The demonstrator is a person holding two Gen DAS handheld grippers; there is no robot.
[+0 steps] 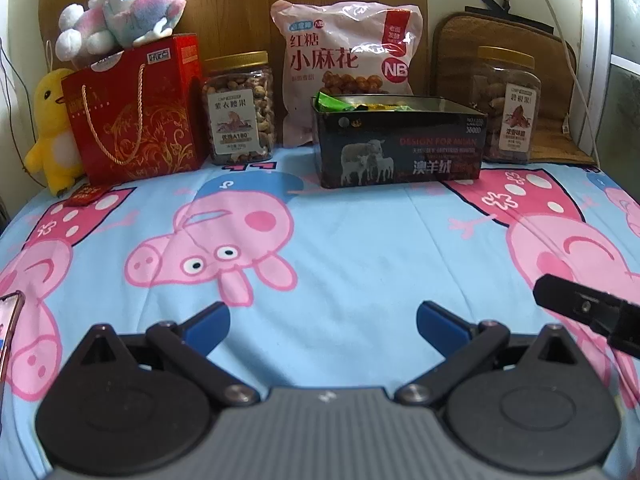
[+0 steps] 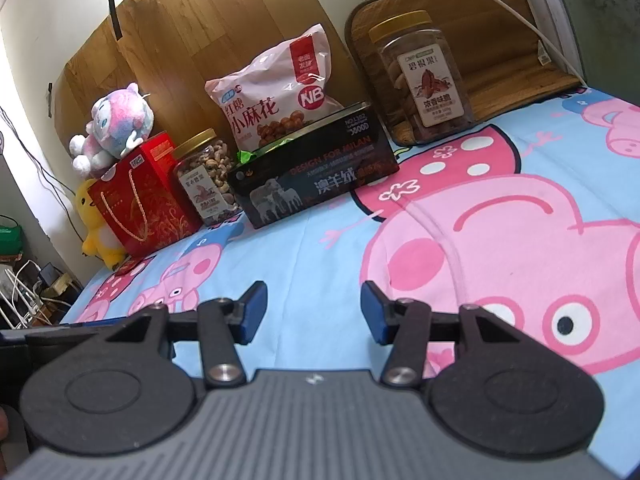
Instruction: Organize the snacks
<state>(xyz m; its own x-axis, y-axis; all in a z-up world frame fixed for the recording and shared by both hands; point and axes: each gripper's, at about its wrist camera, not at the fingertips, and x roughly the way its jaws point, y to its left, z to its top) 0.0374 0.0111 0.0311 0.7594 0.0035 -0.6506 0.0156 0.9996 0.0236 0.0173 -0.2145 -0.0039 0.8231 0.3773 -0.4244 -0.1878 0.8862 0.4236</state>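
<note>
A black open box (image 1: 400,144) (image 2: 316,172) holding small wrapped snacks stands at the back of the bed. Behind it leans a pink snack bag (image 1: 344,52) (image 2: 276,96). A jar of cashews (image 1: 240,110) (image 2: 204,176) stands left of the box, a jar of pecans (image 1: 506,106) (image 2: 424,78) to its right. A red gift box (image 1: 136,116) (image 2: 140,204) stands at far left. My left gripper (image 1: 323,326) is open and empty above the sheet, well short of the box. My right gripper (image 2: 313,312) is open and empty; part of it shows in the left wrist view (image 1: 588,312).
The bed has a blue cartoon-pig sheet (image 1: 360,240). A pink plush (image 1: 124,8) sits on the red gift box and a yellow duck plush (image 1: 52,128) stands beside it. A small red packet (image 1: 86,194) lies near the duck. A brown cushion (image 2: 460,20) leans behind the pecan jar.
</note>
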